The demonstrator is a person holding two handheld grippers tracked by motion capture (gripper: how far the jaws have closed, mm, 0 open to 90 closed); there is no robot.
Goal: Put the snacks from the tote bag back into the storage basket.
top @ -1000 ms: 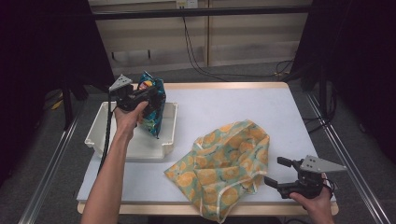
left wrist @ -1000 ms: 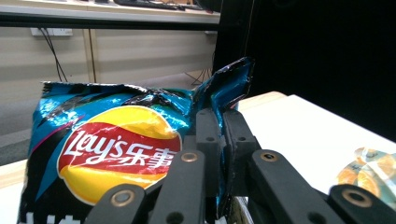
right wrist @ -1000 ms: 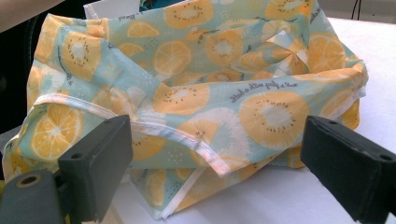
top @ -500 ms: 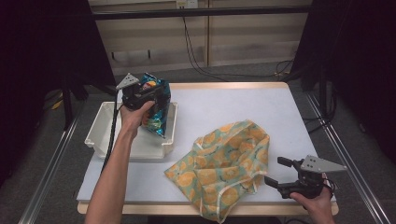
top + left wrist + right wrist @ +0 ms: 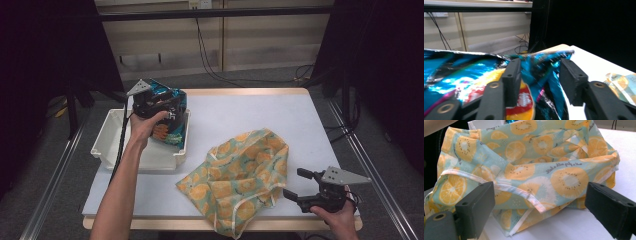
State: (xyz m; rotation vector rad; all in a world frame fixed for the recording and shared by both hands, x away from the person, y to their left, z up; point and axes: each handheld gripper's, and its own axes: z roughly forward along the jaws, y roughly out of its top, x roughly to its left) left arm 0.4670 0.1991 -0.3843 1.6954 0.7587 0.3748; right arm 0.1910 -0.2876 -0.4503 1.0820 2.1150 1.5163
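Note:
A shiny blue snack bag (image 5: 171,122) hangs upright over the right end of a white tray (image 5: 107,146). My left gripper (image 5: 159,103) is shut on the bag's crumpled top. In the left gripper view, the blue foil (image 5: 461,75) is bunched between the black jaws of the left gripper (image 5: 540,77). A fruit-print cloth bag (image 5: 242,172) lies rumpled on the table's front middle. My right gripper (image 5: 298,186) stands open just right of the cloth, near the front edge. In the right gripper view, the cloth (image 5: 536,165) lies ahead of the right gripper (image 5: 539,212), whose jaws are wide apart with nothing held.
The white table (image 5: 250,112) has bare room behind and to the right of the cloth. Its wooden front edge (image 5: 150,222) runs just under my right hand. Cables (image 5: 210,55) hang against the back wall. Dark curtains flank both sides.
My left gripper has carried the snack bag slightly to the right above the tray. The right gripper and the cloth bag have not moved.

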